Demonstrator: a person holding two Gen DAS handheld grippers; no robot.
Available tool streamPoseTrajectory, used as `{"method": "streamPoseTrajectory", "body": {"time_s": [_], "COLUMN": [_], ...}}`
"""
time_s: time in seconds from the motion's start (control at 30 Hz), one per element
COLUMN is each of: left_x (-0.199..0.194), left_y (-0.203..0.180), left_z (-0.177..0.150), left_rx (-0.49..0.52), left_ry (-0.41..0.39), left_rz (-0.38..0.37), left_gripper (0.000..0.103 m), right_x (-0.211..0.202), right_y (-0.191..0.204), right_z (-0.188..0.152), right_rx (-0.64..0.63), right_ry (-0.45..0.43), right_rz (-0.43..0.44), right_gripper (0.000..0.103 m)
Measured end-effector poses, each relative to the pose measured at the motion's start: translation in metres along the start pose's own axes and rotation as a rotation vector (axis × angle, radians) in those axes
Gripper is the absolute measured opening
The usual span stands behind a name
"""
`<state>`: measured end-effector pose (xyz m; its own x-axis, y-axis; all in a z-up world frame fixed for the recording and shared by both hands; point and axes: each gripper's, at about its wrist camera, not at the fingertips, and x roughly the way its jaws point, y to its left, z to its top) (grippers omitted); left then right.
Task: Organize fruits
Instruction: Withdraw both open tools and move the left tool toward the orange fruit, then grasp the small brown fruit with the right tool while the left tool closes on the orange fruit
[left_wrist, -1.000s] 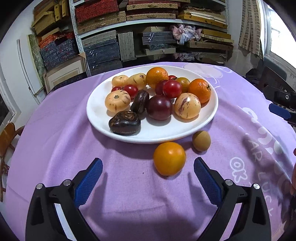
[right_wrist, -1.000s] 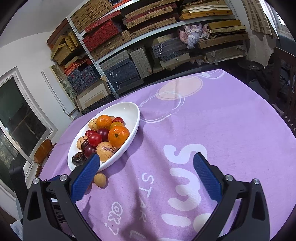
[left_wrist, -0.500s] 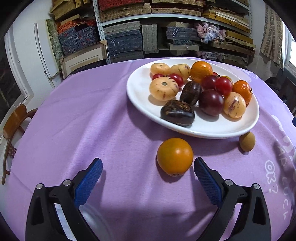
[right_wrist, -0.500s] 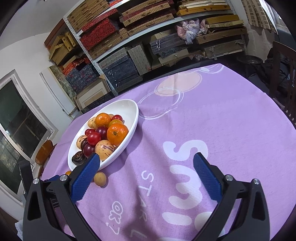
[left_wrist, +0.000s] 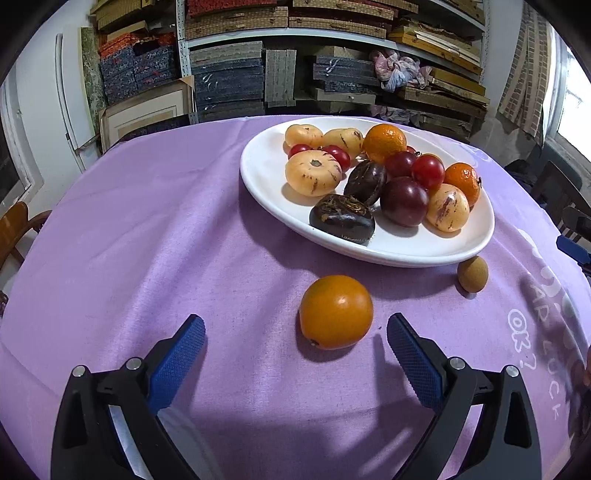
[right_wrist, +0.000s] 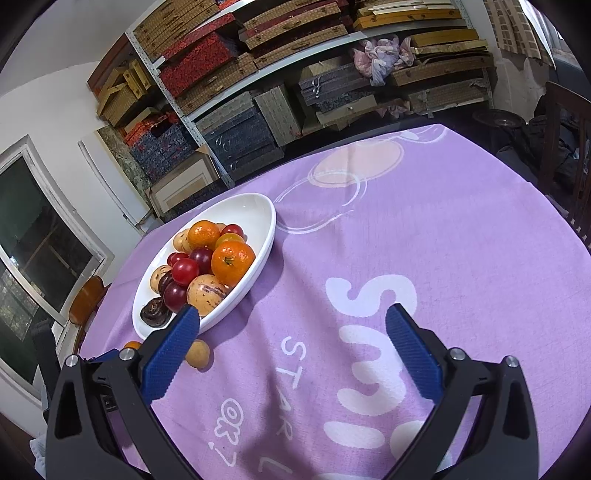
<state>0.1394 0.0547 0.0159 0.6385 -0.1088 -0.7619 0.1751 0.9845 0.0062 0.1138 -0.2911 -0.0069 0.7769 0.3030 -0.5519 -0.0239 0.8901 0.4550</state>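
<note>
Fruits fill the white plate (left_wrist: 258, 184) on the purple tablecloth (left_wrist: 147, 240); an orange (left_wrist: 335, 312) and a small brown fruit (left_wrist: 472, 274) lie beside it. Left gripper (left_wrist: 295, 345) spread wide before the orange; right gripper (right_wrist: 291, 341) spread, empty

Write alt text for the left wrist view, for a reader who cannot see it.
The open left gripper points at a loose orange fruit lying on a purple tablecloth. Beyond it, a white plate holds mixed fruit, with a small tan fruit on the cloth beside its rim.
</note>
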Motion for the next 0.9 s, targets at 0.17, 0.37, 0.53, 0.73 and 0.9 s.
{"method": "streamPoseTrajectory", "body": {"time_s": [0.17,0.37,0.53,0.73,0.9], "left_x": [0.002,0.008,0.007,0.0,-0.004], "left_y": [0.007,-0.002,-0.002,0.002,-0.002], "left_z": [0.005,0.009,0.01,0.006,0.001], "left_rx": [-0.035,0.009,0.007,-0.015,0.006], "left_ry": [-0.014,0.021,0.004,-0.02,-0.015], "left_rz": [0.034,0.064,-0.003,-0.066,-0.06], "left_gripper": [0.1,0.1,0.1,0.1,0.1], "right_x": [0.003,0.005,0.008,0.011,0.012], "right_y": [0.004,0.005,0.013,0.016,0.029], "right_z": [-0.002,-0.003,-0.007,-0.009,-0.015], "right_rx": [-0.022,-0.026,-0.07,-0.086,-0.143], "right_ry": [0.01,0.01,0.016,0.025,0.046], "right_rz": [-0.005,-0.001,0.0,-0.008,0.055], "right_gripper": [0.099,0.099,0.099,0.099,0.099]}}
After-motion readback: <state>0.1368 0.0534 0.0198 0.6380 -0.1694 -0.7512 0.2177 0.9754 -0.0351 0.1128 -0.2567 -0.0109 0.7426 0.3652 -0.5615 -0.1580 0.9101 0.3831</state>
